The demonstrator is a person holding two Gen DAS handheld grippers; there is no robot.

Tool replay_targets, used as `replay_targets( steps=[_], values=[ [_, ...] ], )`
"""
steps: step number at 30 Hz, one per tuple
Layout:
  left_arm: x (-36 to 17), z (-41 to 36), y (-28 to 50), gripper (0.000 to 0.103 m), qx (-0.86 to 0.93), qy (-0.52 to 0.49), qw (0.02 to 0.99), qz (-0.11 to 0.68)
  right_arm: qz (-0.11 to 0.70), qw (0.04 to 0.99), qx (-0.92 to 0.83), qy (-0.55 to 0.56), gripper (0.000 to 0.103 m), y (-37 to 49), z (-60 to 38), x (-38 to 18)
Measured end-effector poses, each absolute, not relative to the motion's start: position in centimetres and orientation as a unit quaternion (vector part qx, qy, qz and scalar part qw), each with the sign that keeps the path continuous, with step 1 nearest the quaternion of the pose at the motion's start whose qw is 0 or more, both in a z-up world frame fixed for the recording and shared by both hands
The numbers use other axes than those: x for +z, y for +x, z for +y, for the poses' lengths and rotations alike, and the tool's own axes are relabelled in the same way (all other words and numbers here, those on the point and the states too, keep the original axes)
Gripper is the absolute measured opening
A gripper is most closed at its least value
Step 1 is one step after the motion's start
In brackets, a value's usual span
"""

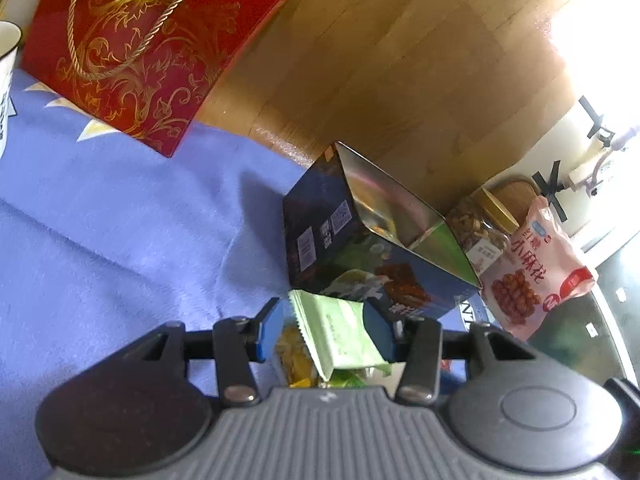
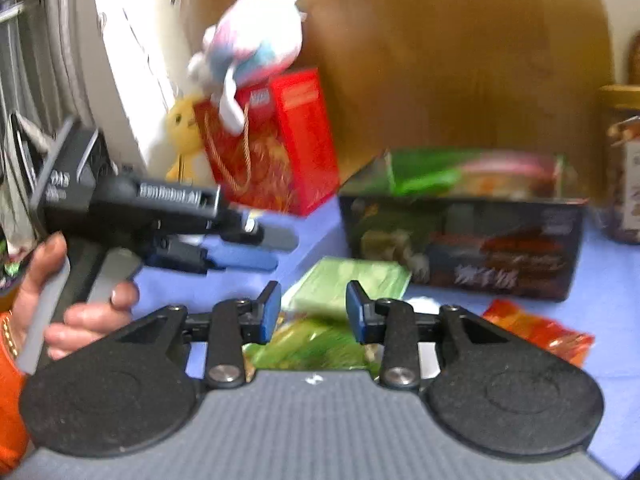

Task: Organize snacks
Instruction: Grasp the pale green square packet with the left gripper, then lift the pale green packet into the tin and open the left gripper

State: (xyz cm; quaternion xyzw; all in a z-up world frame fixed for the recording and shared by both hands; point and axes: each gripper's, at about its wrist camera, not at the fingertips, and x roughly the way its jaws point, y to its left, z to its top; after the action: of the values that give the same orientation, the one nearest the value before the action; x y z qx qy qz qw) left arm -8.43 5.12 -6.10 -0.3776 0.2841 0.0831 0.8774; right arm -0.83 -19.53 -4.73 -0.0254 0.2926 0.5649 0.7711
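My left gripper is shut on a light green snack packet, held just in front of an open dark tin box whose shiny inside shows. In the right wrist view the same tin box holds several green and pink packets. My right gripper is open above green snack packets lying on the blue cloth; its pads are apart and not touching them. An orange-red packet lies to its right. The left gripper's body shows at left, held by a hand.
A red gift bag stands at the back, with a plush toy on it. A pink snack bag and a nut jar sit right of the tin. A white cup is far left. A wooden wall is behind.
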Motion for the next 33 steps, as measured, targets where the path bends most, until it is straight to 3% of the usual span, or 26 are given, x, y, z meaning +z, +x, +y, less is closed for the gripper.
replay_targets(
  steps=[8, 11, 12, 14, 16, 25, 33],
  values=[
    [-7.1, 4.4, -7.1, 0.047, 0.065, -0.361, 0.879, 0.305, 0.329, 0.798, 0.503, -0.035, 0.039, 0.9, -19.1, -6.4],
    [-7.5, 4.2, -6.6, 0.05, 0.065, -0.358, 0.877, 0.313, 0.338, 0.792, 0.507, -0.036, 0.045, 1.5, -17.8, -6.7],
    [-7.6, 4.1, -6.5, 0.047, 0.065, -0.358, 0.876, 0.316, 0.343, 0.79, 0.507, -0.038, 0.049, 2.2, -17.5, -7.1],
    [-8.4, 3.9, -5.8, 0.026, 0.058, -0.362, 0.87, 0.331, 0.356, 0.783, 0.51, -0.037, 0.047, 2.5, -16.6, -7.9],
    [-8.5, 3.8, -5.9, 0.021, 0.048, -0.369, 0.869, 0.328, 0.358, 0.784, 0.506, -0.031, 0.04, 2.4, -16.2, -8.0],
    [-2.9, 1.0, -7.5, 0.02, 0.04, -0.307, 0.908, 0.282, 0.269, 0.815, 0.512, -0.036, 0.037, -0.6, -18.4, -4.3],
    [0.3, -0.3, -1.4, 0.021, 0.006, -0.294, 0.917, 0.27, 0.23, 0.847, 0.478, -0.03, 0.037, 3.4, -20.0, -1.4]
  ],
)
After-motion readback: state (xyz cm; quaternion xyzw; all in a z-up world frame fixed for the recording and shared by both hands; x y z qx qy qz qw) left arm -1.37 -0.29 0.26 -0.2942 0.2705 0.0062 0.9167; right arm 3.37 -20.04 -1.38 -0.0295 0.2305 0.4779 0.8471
